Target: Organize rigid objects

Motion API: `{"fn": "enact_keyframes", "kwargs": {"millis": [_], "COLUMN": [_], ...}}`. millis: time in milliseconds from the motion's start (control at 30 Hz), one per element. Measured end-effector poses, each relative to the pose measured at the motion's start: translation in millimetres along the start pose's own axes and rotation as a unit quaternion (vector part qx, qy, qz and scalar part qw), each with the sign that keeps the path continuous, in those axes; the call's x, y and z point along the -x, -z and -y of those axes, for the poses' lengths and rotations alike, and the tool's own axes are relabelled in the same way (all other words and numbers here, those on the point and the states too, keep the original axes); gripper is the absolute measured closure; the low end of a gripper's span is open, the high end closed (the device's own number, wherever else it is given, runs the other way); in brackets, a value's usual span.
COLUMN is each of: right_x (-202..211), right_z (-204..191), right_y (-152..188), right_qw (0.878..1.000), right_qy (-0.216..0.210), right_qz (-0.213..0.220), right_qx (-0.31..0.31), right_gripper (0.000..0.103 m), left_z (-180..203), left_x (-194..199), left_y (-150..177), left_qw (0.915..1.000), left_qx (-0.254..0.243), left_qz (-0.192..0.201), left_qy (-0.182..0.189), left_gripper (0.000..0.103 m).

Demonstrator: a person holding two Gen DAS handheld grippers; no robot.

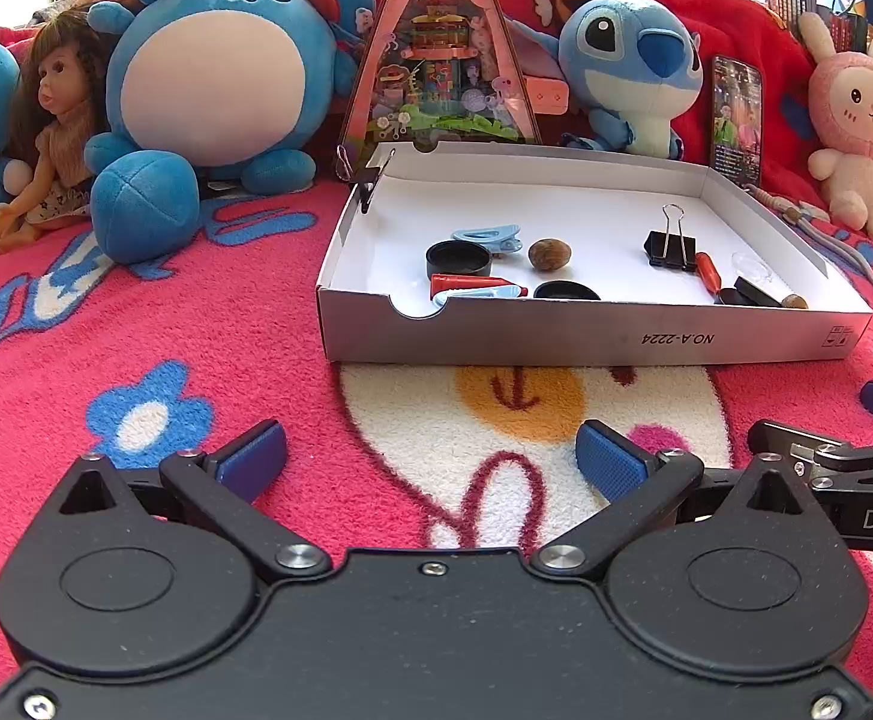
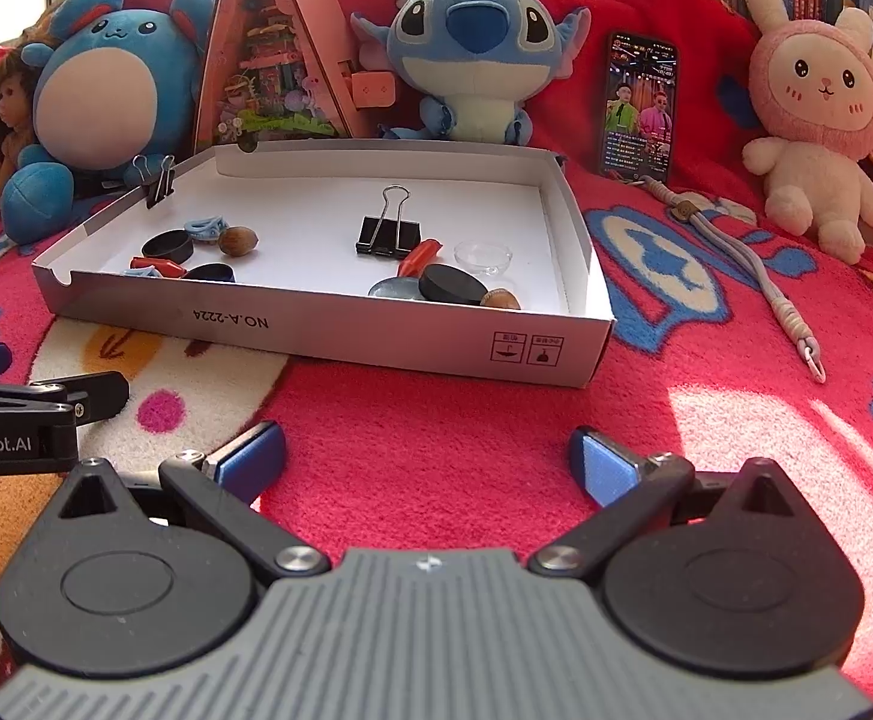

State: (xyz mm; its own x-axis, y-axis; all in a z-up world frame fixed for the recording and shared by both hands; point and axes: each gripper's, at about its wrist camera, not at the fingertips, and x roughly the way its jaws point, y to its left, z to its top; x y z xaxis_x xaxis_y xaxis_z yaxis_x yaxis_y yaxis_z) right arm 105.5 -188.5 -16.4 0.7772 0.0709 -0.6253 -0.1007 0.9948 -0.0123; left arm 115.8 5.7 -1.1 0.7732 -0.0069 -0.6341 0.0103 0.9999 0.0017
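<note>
A shallow white cardboard box [image 1: 556, 336] [image 2: 376, 339] lies on the red blanket ahead of both grippers. Inside it lie several small items: a black binder clip [image 1: 670, 246] [image 2: 389, 234], a brown nut [image 1: 549, 254] [image 2: 237, 240], black round caps [image 1: 458, 258] [image 2: 167, 246], a blue clip [image 1: 490, 236], red pieces [image 1: 472, 285] [image 2: 419, 255] and a clear dish [image 2: 483, 257]. My left gripper [image 1: 430, 459] stands open over the blanket, short of the box, nothing between its fingers. My right gripper [image 2: 427, 456] is open too, equally short of the box and empty.
Plush toys, a doll [image 1: 52, 120], a pink triangular toy house [image 1: 439, 48] and a phone [image 2: 640, 108] line the back. A second binder clip [image 2: 160, 180] grips the box's far left wall. A grey lanyard [image 2: 754, 276] lies right of the box.
</note>
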Motion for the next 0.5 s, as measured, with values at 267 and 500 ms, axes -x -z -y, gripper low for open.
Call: {"fn": "enact_keyframes", "kwargs": {"millis": [267, 500], "right_x": [0.3, 0.4], "right_z": [0.7, 0.7], "right_y": [-0.4, -0.6], "right_qw": [1.000, 1.000], "right_qy": [0.000, 0.000], "right_qz": [0.000, 0.000], "right_qx": [0.000, 0.000], "right_gripper": [0.000, 0.000], "left_z": [0.2, -0.3], "left_x": [0.0, -0.2], "left_y": [0.0, -0.2], "left_qw": [1.0000, 1.0000], "left_qx": [0.001, 0.002], "left_qz": [0.000, 0.000], "left_qy": [0.001, 0.002], "left_gripper": [0.000, 0.000]}}
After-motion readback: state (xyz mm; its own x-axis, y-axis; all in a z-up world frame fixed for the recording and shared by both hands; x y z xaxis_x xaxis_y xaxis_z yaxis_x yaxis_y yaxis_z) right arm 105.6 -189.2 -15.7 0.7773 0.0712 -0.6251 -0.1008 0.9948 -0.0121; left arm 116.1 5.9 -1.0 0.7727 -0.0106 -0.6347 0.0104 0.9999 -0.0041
